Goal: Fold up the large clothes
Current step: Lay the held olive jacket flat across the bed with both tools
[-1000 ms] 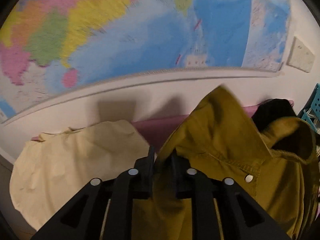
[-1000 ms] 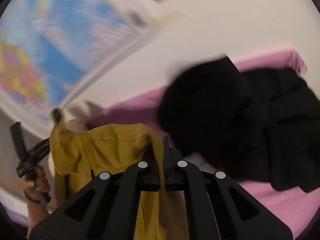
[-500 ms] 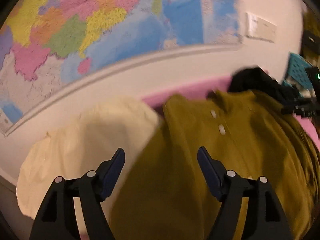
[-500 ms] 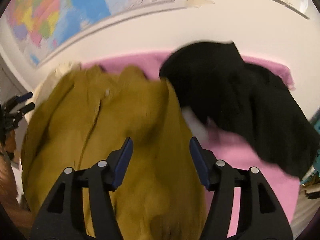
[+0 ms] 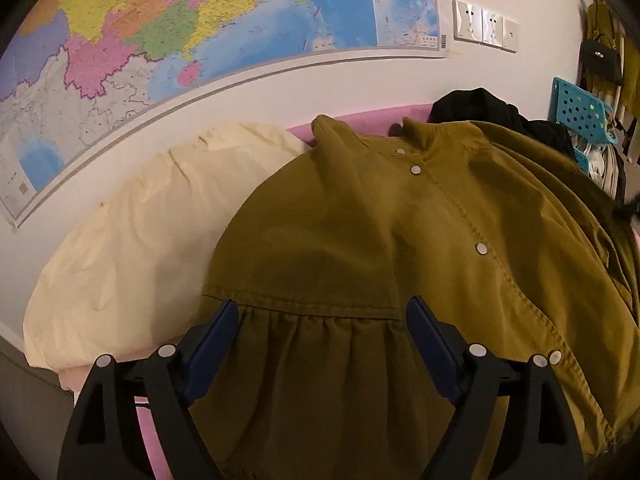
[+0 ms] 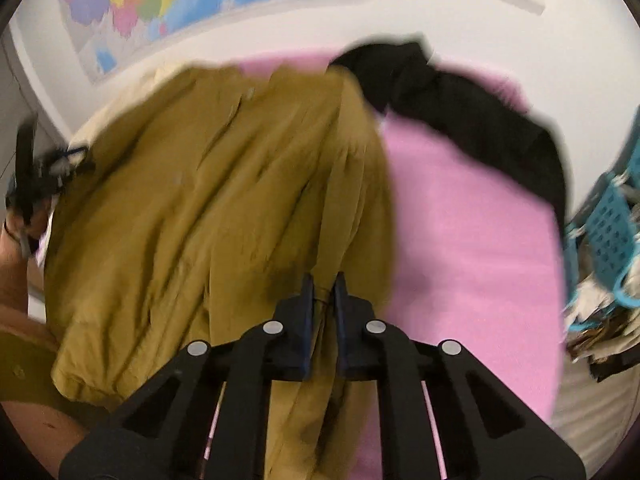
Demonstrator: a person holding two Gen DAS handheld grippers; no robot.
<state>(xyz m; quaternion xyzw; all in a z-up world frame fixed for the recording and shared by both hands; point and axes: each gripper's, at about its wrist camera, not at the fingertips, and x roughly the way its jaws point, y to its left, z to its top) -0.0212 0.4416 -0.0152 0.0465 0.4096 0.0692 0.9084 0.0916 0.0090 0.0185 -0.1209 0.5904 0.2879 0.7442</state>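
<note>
A large olive-green button-front garment [image 5: 380,248] lies spread on the pink bed, collar toward the wall. My left gripper [image 5: 320,320] is open and empty, hovering over the gathered seam of its left side. In the right wrist view the same garment [image 6: 224,200] lies rumpled. My right gripper [image 6: 323,292] is shut on a fold of its right edge near the pink sheet [image 6: 472,240]. The left gripper [image 6: 36,176] shows at the far left of that view.
A cream garment [image 5: 140,240] lies left of the olive one by the wall. A black garment [image 6: 460,108] lies at the back right of the bed. A teal basket [image 5: 580,108] with clutter stands to the right. A map [image 5: 200,20] hangs on the wall.
One second ago both grippers held the olive garment up. Both then opened and it dropped flat on the bed. Now the right gripper has shut on its right edge; the left stays open.
</note>
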